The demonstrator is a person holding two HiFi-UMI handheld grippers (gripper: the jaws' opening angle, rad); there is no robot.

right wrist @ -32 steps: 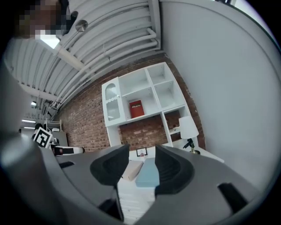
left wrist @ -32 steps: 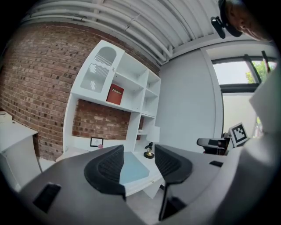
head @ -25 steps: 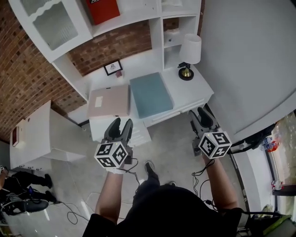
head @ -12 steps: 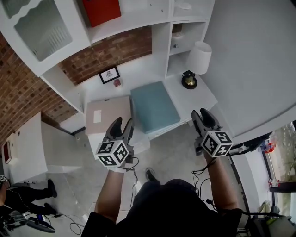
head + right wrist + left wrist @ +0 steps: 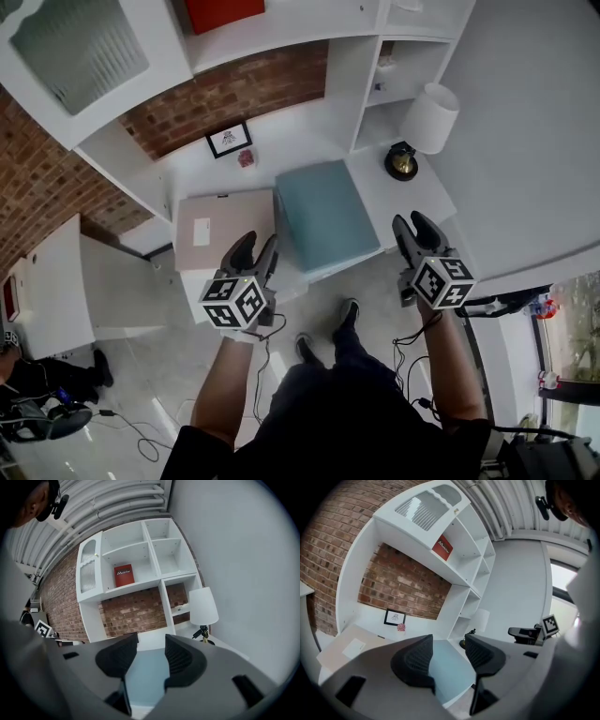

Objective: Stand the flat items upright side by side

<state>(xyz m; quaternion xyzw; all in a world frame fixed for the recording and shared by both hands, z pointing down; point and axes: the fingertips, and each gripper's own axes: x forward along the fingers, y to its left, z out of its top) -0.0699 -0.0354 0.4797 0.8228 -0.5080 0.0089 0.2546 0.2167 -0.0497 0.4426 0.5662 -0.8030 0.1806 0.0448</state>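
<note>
Two flat items lie side by side on the white desk [image 5: 375, 178]: a beige one [image 5: 220, 230] with a small white label on the left and a teal one [image 5: 326, 216] on the right. My left gripper [image 5: 255, 249] hovers at the beige item's near edge, jaws open and empty. Off the desk's right front corner, my right gripper [image 5: 415, 228] is also open and empty. In the left gripper view the teal item [image 5: 447, 667] shows between the jaws and the beige item [image 5: 347, 646] lies left. The right gripper view has the teal item [image 5: 145, 677] between its jaws.
A white-shaded lamp [image 5: 427, 127] stands at the desk's right back. A small framed picture [image 5: 229, 140] and a pink object [image 5: 247, 158] sit against the brick wall. A red box [image 5: 220, 11] rests on the upper shelf. A lower white cabinet [image 5: 56, 281] is at left.
Both grippers have moved forward toward the desk; the beige and teal items now lie closer under them. The jaws look unchanged.
</note>
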